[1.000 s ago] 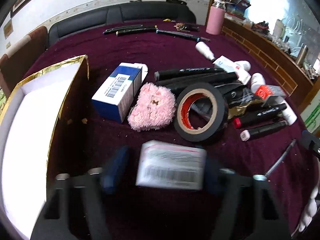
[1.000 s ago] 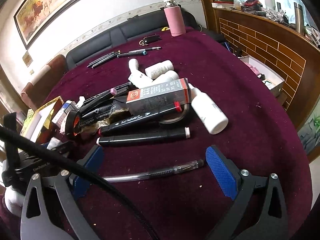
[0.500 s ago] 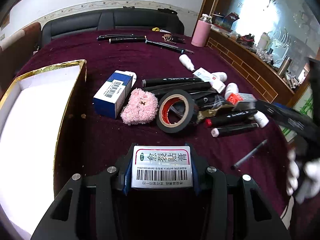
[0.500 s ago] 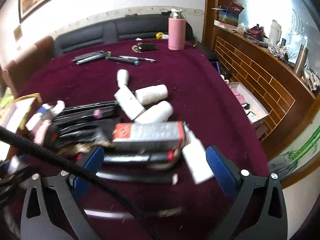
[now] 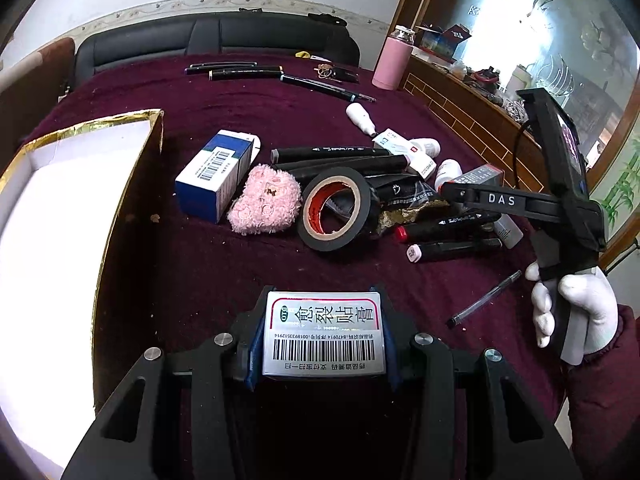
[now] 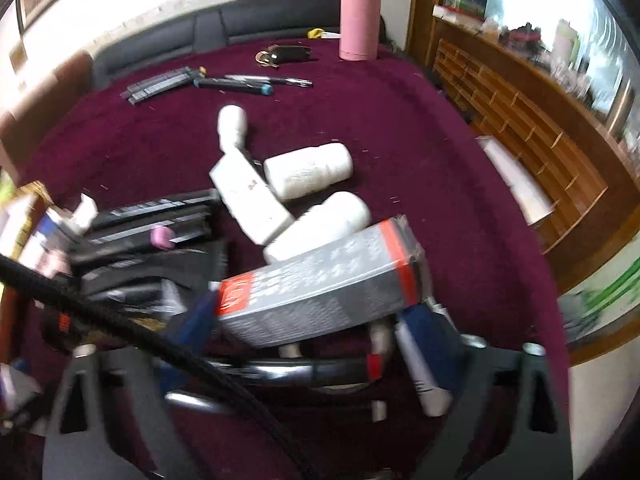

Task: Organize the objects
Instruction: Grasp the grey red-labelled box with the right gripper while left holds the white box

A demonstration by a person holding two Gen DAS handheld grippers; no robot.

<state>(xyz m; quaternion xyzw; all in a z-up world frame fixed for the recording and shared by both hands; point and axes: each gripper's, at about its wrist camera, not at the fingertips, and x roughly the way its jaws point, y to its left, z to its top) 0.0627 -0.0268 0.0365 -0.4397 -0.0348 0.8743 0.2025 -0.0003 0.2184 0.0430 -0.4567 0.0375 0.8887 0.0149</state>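
Since a second earlier, the right gripper (image 6: 316, 312) had swung off the clear pen (image 5: 484, 300) and over to the pile, and its jaws had just been closing around the grey-and-red carton (image 6: 320, 280). It sat between the blue pads, but with the blur I couldn't tell if they were actually pressing on it. The left gripper (image 5: 322, 332) was clamped on the small plaster box (image 5: 323, 330), held up above the cloth near the gold-edged box (image 5: 132, 184), which looked empty from what I could see. So basically early days: nothing was stowed yet, and the tape roll (image 5: 336, 208), pink plush (image 5: 266, 206), blue-white carton (image 5: 216, 174), markers and white bottles were all left on the table.
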